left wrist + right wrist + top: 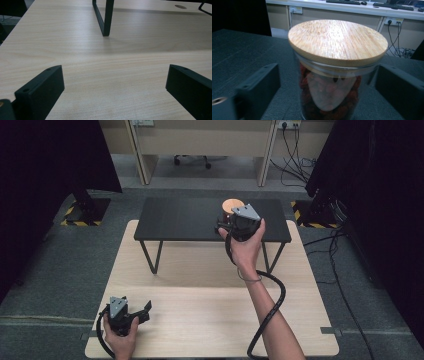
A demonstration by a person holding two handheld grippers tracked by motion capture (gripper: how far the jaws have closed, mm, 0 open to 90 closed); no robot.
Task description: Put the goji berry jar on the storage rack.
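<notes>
Wooden table (200,310): pale top, bearing everything else; the person's forearms come in from its near edge.
Black stand (190,220): a low dark shelf on thin metal legs, standing on the far half of the wooden table.
Right gripper (327,82): held over the black stand's right part; its jaws stand apart, one on each side of the glass jar, and I cannot tell whether they touch the glass.
Left gripper (113,87): resting low at the table's near left corner, jaws wide apart over bare wood.
Glass jar (329,95): upright on the black stand, holding red pieces, between the right gripper's jaws.
Wooden lid (337,40): round, seated flat on the jar.
</notes>
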